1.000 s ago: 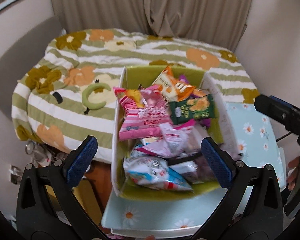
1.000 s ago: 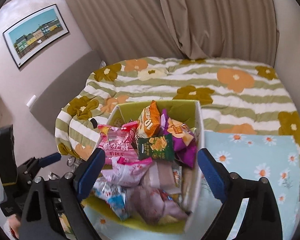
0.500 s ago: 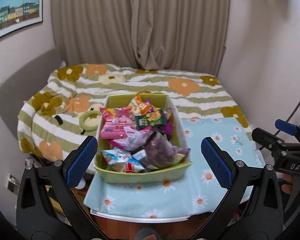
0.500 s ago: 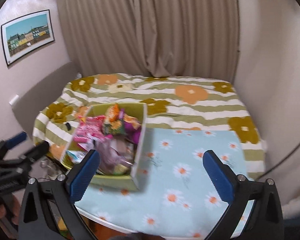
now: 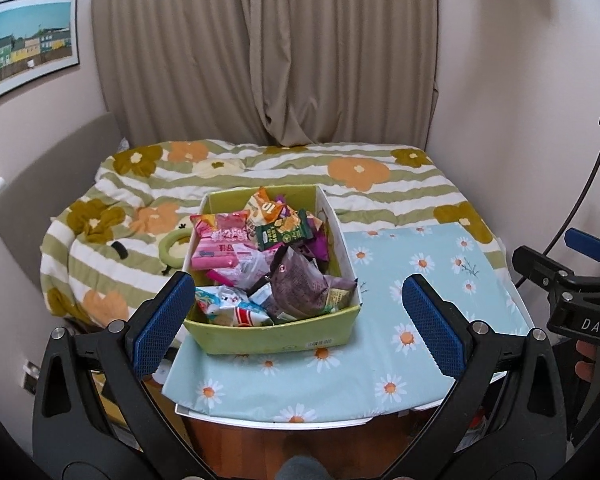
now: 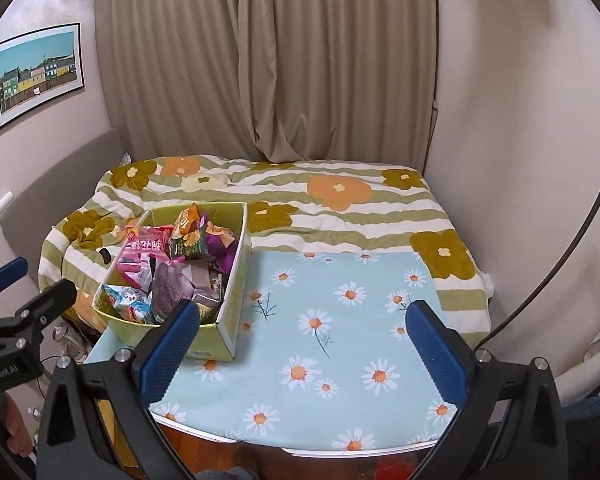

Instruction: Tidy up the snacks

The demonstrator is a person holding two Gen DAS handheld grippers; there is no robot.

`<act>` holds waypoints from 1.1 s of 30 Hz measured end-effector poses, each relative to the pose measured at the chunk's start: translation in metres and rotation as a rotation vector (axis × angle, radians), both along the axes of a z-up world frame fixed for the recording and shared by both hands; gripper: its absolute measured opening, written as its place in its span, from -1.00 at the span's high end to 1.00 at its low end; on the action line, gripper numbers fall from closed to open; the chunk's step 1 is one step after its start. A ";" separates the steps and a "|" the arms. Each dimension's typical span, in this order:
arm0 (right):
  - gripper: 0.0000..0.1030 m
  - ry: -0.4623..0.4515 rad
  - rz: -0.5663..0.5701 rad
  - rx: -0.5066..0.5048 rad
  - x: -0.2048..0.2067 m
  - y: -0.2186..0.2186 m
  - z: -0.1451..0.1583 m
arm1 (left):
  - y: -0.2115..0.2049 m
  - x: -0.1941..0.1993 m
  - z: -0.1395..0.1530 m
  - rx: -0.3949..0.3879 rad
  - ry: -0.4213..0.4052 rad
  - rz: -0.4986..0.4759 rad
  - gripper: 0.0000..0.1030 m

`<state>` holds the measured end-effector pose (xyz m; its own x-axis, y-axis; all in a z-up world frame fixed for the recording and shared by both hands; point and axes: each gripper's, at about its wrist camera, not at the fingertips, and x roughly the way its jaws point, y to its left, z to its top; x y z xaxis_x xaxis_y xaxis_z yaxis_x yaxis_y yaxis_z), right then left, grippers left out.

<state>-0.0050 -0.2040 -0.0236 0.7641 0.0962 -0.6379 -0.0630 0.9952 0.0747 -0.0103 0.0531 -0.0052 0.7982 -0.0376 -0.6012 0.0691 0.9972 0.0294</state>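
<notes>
A yellow-green cardboard box (image 5: 272, 336) full of snack packets stands on the left part of a small table with a daisy-print cloth (image 5: 420, 292). It holds a pink packet (image 5: 220, 246), a dark green packet (image 5: 286, 234), an orange packet (image 5: 262, 210) and a purple-brown bag (image 5: 296, 288). The box also shows in the right wrist view (image 6: 228, 320). My left gripper (image 5: 300, 320) is open and empty, held back in front of the box. My right gripper (image 6: 304, 344) is open and empty, above the bare cloth (image 6: 340, 320) right of the box.
A bed with a green-striped flowered blanket (image 5: 340, 172) lies behind the table. Beige curtains (image 5: 268, 52) hang at the back. A wall is close on the right (image 6: 520, 120). The table's front edge (image 5: 300, 420) is near me, with wooden floor below.
Both grippers have pulled back and up from close over the box. The whole table and room are now in view. Both stay open and empty.
</notes>
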 end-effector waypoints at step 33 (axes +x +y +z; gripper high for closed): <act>-0.99 -0.003 0.000 -0.002 -0.001 -0.003 0.001 | -0.005 -0.003 0.000 0.001 -0.002 -0.003 -0.99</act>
<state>-0.0064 -0.2075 -0.0229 0.7659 0.0953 -0.6358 -0.0637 0.9953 0.0724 -0.0135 0.0484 -0.0051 0.7994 -0.0395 -0.5995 0.0722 0.9969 0.0306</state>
